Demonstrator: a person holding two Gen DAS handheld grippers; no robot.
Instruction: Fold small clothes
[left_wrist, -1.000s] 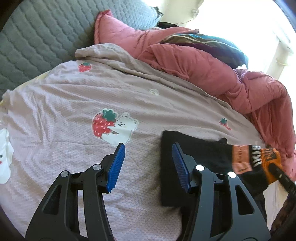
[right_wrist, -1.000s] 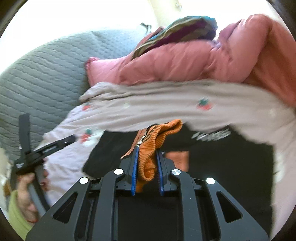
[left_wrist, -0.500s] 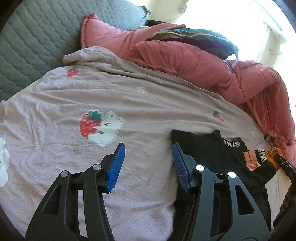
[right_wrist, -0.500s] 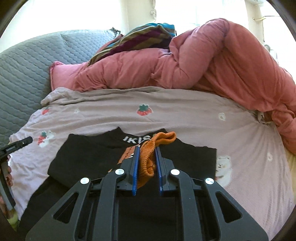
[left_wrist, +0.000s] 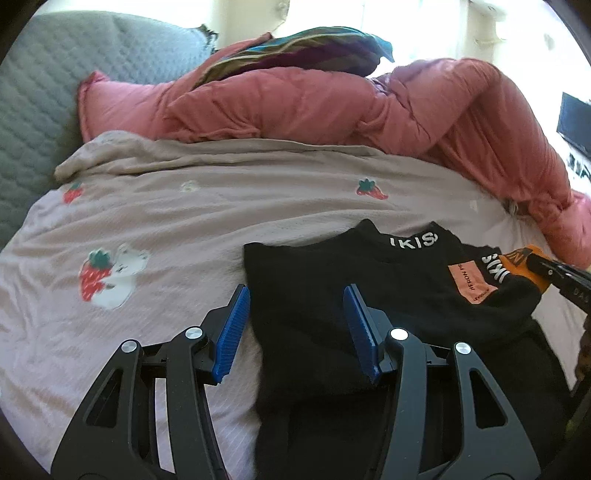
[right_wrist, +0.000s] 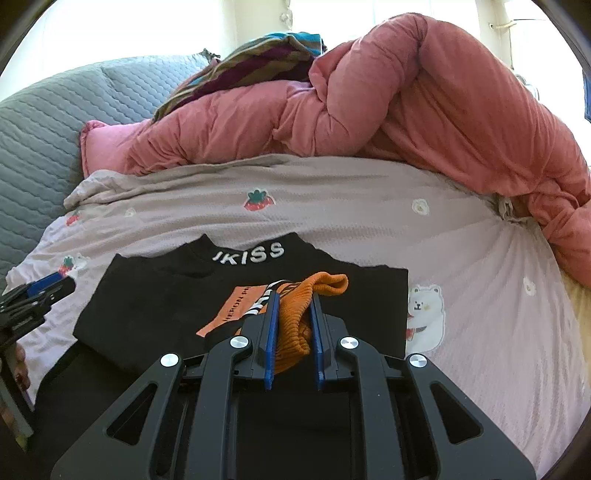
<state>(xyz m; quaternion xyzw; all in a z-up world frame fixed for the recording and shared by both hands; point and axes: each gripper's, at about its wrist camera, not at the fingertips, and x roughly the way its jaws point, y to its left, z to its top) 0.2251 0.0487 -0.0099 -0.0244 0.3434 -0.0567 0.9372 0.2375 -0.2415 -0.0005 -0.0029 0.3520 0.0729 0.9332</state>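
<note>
On the bed's strawberry-print sheet (right_wrist: 369, 221) lies a black sweater (right_wrist: 155, 299), collar away from me. My right gripper (right_wrist: 293, 295) pinches its orange cuff (right_wrist: 325, 286), folded onto the chest. My left gripper (left_wrist: 297, 291) hovers spread wide over the sweater's left edge, holding nothing. Behind, a pink duvet (left_wrist: 295, 103) is heaped.

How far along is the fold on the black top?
Done: the black top lies flat on the bedsheet. In hand: right gripper clamps the orange cuff, sleeve drawn across the chest. Left gripper open, empty. Left: release the sleeve, remaining folds.
</note>
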